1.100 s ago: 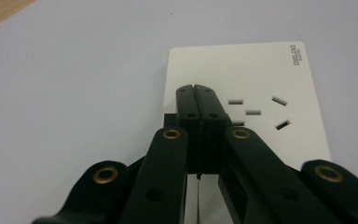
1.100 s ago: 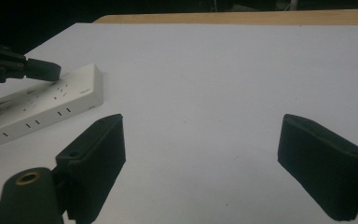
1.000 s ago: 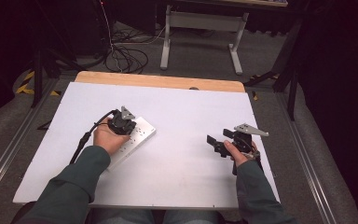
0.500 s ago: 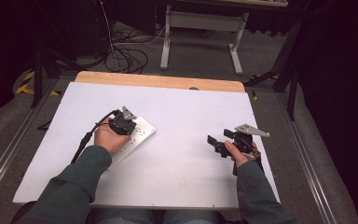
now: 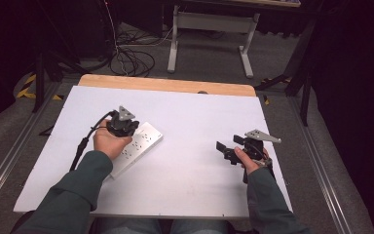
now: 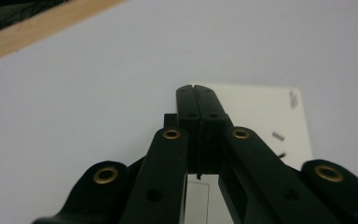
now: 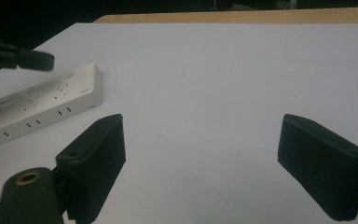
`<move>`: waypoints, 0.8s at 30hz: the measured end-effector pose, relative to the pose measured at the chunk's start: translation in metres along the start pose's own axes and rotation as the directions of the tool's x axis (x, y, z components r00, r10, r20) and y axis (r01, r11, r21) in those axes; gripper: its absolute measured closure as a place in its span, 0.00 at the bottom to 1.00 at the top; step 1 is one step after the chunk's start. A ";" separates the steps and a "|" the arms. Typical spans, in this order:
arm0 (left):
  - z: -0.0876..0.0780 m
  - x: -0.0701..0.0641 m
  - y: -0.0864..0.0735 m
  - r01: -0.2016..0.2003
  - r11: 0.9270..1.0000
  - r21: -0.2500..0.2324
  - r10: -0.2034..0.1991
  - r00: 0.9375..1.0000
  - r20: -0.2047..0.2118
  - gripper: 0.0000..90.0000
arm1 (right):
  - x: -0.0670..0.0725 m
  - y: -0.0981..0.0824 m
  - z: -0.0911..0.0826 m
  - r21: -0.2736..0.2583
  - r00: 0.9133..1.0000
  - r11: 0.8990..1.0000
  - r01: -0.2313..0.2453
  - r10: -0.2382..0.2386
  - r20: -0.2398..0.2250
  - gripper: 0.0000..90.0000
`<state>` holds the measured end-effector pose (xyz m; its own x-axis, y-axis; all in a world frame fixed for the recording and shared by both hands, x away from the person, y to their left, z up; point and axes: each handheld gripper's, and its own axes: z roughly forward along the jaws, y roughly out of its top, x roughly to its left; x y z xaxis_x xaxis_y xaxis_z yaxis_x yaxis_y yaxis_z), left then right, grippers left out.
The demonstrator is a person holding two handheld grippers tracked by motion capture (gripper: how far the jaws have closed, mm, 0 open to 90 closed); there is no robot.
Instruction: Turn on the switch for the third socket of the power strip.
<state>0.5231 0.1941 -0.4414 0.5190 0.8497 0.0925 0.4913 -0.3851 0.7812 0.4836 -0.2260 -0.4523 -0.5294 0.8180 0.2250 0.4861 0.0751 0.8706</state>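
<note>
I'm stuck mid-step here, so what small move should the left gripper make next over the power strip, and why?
Probably open the left gripper: its jaws are shut together over the white power strip, gripping nothing. The right gripper waits open, apart from the strip.

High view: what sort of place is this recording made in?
Likely a lab or workshop recording station: a white-topped table with a wooden edge, loose cables on grey carpet, and a metal desk frame behind.
</note>
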 end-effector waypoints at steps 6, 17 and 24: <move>-0.022 0.014 -0.002 0.040 0.997 -0.063 -0.040 0.999 0.008 1.00 | 0.000 0.001 0.000 -0.003 1.000 1.000 -0.001 0.001 -0.002 0.17; -0.051 0.033 -0.011 0.115 0.983 -0.142 -0.119 0.993 -0.022 1.00 | 0.004 0.002 0.006 0.005 1.000 1.000 0.008 -0.008 -0.013 0.17; -0.064 0.040 -0.018 0.138 0.971 -0.197 -0.147 0.988 -0.037 1.00 | 0.006 0.004 0.009 0.007 1.000 1.000 0.017 -0.017 -0.023 0.17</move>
<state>0.4905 0.2582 -0.4126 0.4150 0.9098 -0.0012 0.4110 -0.1863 0.8924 0.4891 -0.2158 -0.4518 -0.5532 0.8035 0.2202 0.4823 0.0933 0.8710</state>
